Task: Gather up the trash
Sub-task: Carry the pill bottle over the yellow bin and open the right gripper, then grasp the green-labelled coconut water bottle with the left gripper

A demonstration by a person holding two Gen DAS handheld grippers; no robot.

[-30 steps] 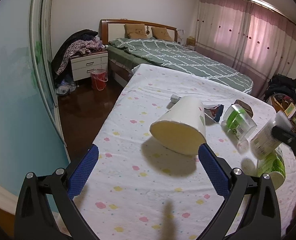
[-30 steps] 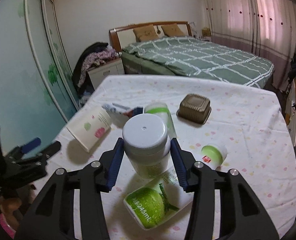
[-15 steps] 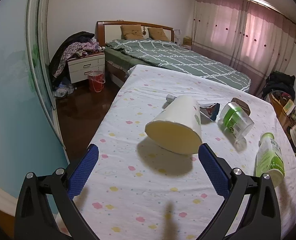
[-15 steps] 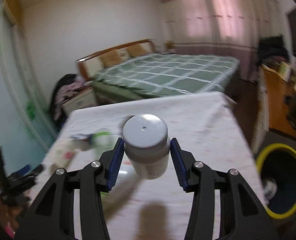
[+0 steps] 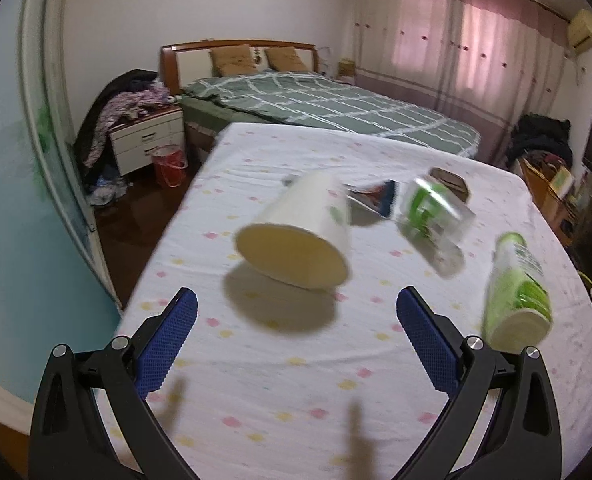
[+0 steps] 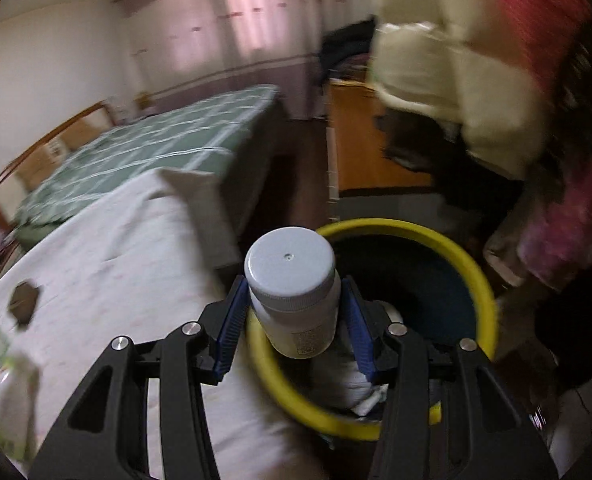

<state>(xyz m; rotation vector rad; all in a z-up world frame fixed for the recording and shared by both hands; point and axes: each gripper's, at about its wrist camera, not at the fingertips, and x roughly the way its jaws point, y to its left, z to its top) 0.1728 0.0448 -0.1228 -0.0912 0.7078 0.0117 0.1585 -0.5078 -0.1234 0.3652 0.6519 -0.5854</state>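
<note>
Right wrist view: right gripper clamps a grey-capped white plastic bottle above the yellow-rimmed bin; left gripper gapes wide before a toppled paper cup.

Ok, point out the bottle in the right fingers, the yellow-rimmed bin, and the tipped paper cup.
White-capped bottle (image 6: 290,264), right wrist view, on its grey cap.
Yellow-rimmed bin (image 6: 472,276), right wrist view, on the far right of its rim.
Paper cup (image 5: 304,216), left wrist view, on its side wall.

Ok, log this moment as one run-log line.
right gripper: shut on white bottle, over yellow-rimmed bin | left gripper: open, facing paper cup
</note>
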